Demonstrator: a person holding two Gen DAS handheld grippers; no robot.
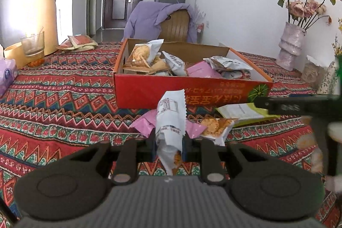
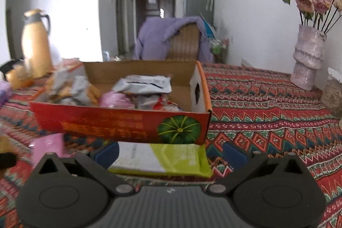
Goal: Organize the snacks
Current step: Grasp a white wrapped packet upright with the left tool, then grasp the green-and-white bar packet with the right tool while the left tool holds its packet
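Observation:
My left gripper [image 1: 168,150] is shut on a white snack packet [image 1: 171,114], which stands up crumpled between the pads, just above the patterned tablecloth. Ahead is an open red cardboard box [image 1: 149,93] [image 2: 102,121] with several snack packets inside. In front of the box lie pink packets [image 1: 144,124], a biscuit packet [image 1: 215,128] and a green-and-white packet [image 1: 241,112] [image 2: 162,159]. My right gripper [image 2: 171,155] is open, its blue pads [image 2: 106,155] standing either side of the green-and-white packet without pressing on it. That view is slightly blurred.
A cream thermos jug [image 1: 42,14], a glass [image 1: 33,44] and a purple tissue pack [image 1: 6,76] stand at the left. Red packets [image 1: 79,42] lie at the back. A vase of dried roses [image 1: 291,46] [image 2: 307,57] stands at the right. A chair draped in purple cloth [image 1: 162,16] is behind the table.

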